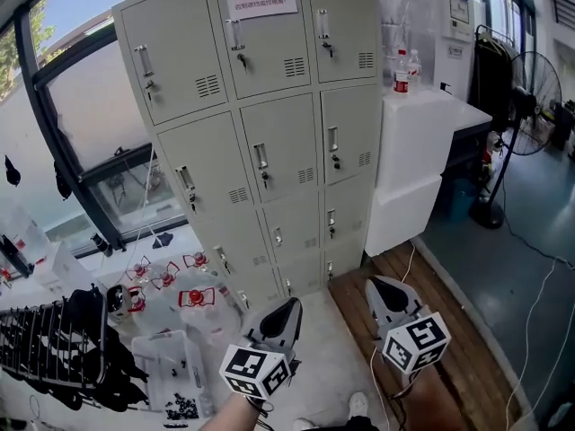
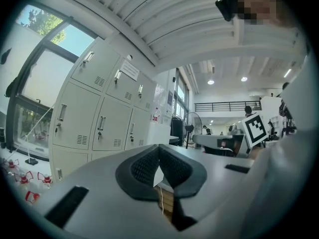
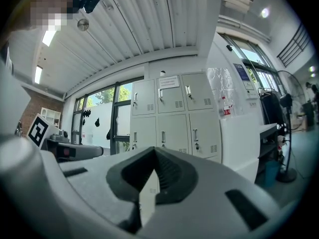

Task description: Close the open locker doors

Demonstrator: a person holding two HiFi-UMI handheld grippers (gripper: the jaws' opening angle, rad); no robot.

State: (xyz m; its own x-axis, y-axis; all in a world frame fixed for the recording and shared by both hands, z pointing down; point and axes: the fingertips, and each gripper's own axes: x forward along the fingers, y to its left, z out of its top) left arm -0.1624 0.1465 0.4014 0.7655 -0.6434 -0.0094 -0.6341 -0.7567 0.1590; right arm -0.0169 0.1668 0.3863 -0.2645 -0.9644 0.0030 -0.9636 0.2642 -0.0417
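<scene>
Facing two tools, the grey locker (image 1: pixel 278 133) stands with three columns of doors (image 1: pixel 175 48), all visible ones flush shut; two bottles (image 1: pixel 402 72) top the white cabinet (image 1: pixel 418 142) beside it. Left tool (image 1: pixel 286 311) and right tool (image 1: pixel 382 287) are both clenched, empty.

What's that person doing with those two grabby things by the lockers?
A person stands facing a grey locker cabinet and holds a pair of tongs in each hand. The left tongs and the right tongs are both shut, hold nothing, and are not touching the cabinet. All the doors in view look closed.
</scene>
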